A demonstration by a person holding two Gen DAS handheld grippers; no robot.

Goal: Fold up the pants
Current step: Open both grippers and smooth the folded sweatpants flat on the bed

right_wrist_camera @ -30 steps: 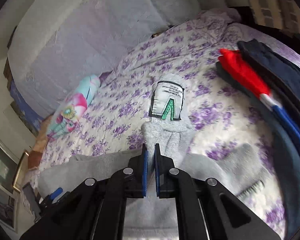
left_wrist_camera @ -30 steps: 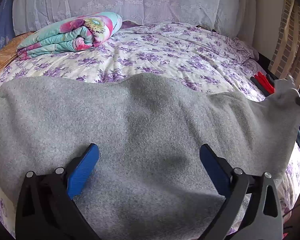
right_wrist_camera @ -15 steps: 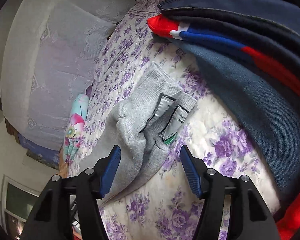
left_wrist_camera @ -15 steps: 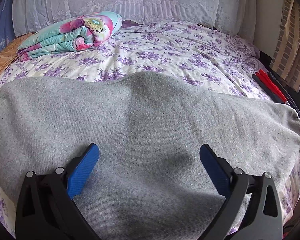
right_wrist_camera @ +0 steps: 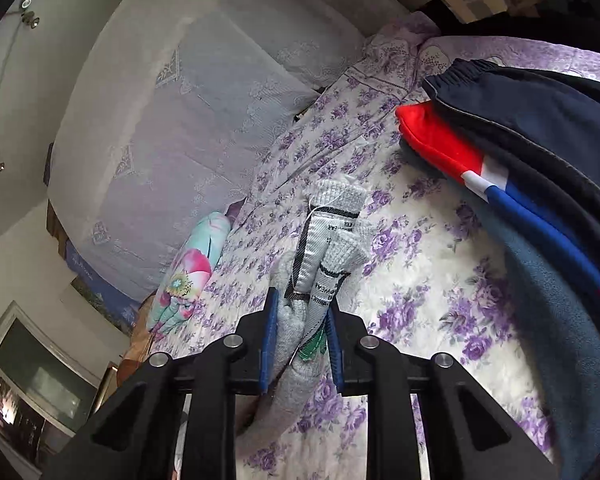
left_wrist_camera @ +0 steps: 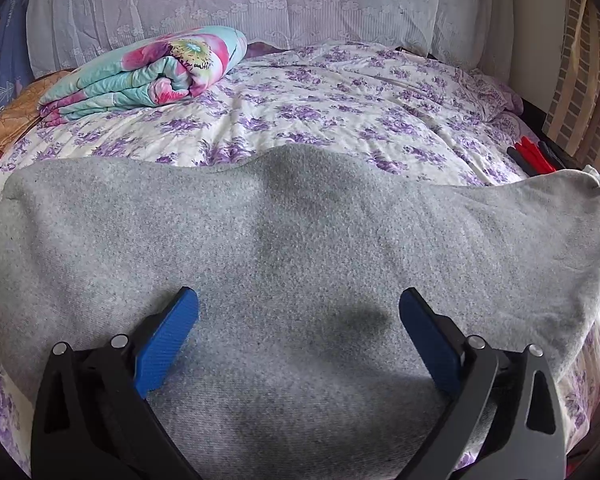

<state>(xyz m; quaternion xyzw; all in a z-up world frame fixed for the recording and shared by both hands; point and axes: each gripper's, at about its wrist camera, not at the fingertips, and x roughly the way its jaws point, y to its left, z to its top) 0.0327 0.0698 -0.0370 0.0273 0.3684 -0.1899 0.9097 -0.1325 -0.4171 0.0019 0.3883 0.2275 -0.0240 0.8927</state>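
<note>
Right gripper (right_wrist_camera: 302, 344) dropped, fingers closing, pinching gray pants (left_wrist_camera: 300, 248) end; pants stretched sideways; left gripper (left_wrist_camera: 299, 336) spread.

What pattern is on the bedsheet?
Purple flowers on white, on the bedsheet; clearest in the left wrist view.

Two black hand-held grippers with blue finger pads

The left gripper (left_wrist_camera: 298, 338) and right gripper (right_wrist_camera: 301, 340) look alike: matte black plastic arms with triangular cut-outs, round silver screws at the joints, and fingers (left_wrist_camera: 168, 340) faced with ribbed blue pads; on the right one the pads (right_wrist_camera: 269, 340) appear as thin blue strips.
</note>
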